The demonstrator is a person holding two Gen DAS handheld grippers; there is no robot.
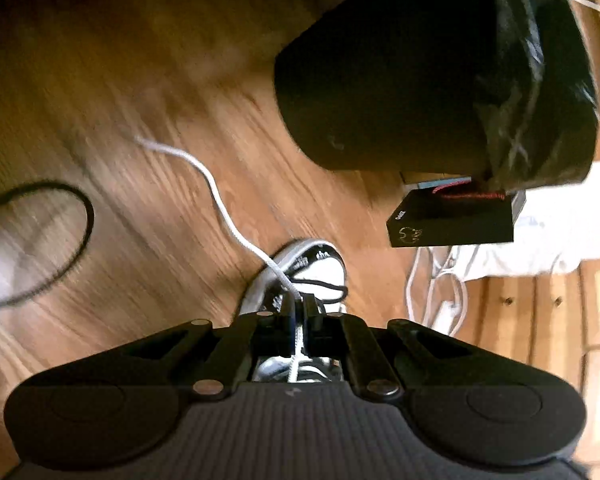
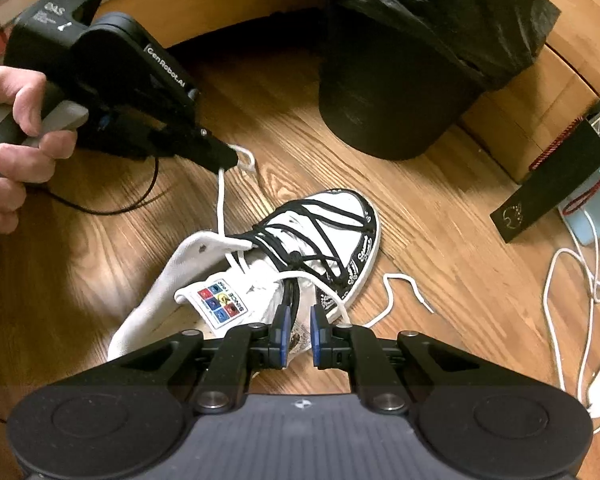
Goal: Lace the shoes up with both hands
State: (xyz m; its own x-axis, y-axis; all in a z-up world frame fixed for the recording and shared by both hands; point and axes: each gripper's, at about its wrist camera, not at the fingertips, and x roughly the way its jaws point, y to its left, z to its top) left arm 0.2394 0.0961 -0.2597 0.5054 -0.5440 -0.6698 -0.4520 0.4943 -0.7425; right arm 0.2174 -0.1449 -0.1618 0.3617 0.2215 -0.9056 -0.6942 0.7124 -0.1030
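white high-top canvas shoe [image 2: 260, 264] with black toe cords lies on the wooden floor [image 2: 420, 208]. left hand-held gripper [image 2: 236, 158] clamps the taut white lace [image 2: 221, 204]; right hand-held gripper [image 2: 297, 334] hovers apart. upper eyelets appear unlaced.

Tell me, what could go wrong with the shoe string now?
The left gripper pinches the white lace near its end and holds it up taut, so it might slip out. A hard tug could tip or drag the shoe, since the right gripper is open and holding nothing. The other lace end lies loose on the floor.
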